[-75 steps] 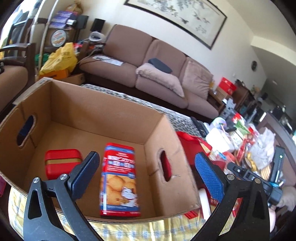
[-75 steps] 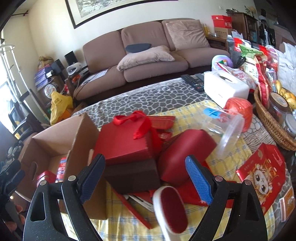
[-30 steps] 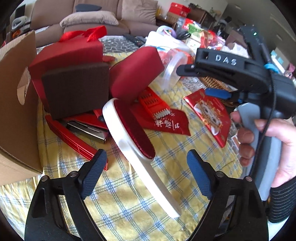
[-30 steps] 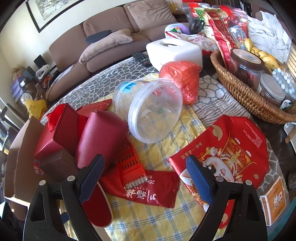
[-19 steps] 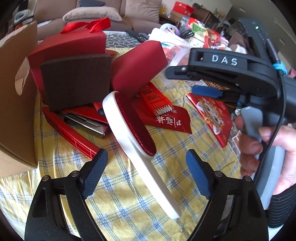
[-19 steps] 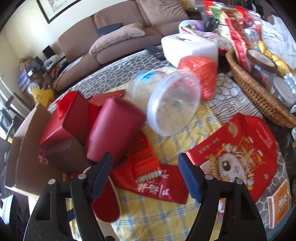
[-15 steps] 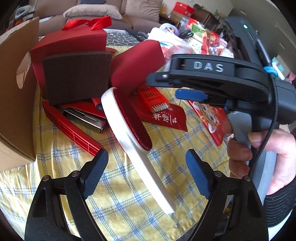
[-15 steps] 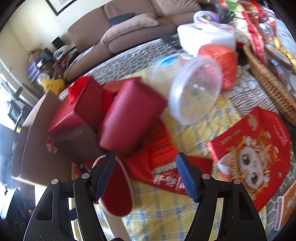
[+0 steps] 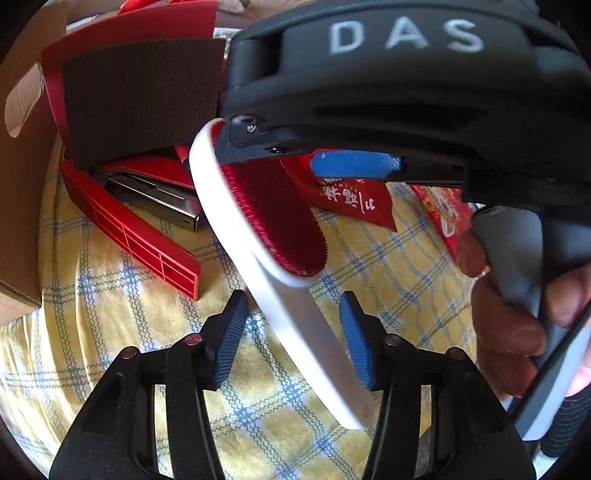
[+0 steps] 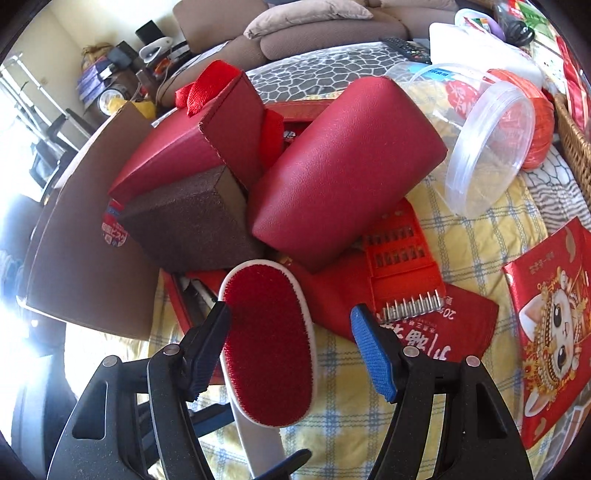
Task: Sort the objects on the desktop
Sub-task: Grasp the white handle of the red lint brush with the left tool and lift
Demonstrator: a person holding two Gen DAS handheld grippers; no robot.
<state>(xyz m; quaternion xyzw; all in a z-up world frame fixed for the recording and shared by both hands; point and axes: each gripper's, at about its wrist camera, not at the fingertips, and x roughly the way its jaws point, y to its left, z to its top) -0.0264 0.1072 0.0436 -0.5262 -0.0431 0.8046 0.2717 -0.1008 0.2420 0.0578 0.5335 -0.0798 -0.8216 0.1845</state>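
A home living room: brown sofa [image 10: 306, 33] with cushions.

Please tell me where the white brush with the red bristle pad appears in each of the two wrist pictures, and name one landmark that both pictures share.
Left wrist view: the brush runs diagonally from upper centre to lower right, its white handle between the closing jaws of the left gripper.
Right wrist view: the brush stands at lower centre, pad facing the camera.
Shared landmark: the dark brown box, just beyond the brush head.

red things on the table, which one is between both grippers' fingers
The lint brush, white-backed with a red bristle pad: left gripper closing around its handle, right gripper around its head.
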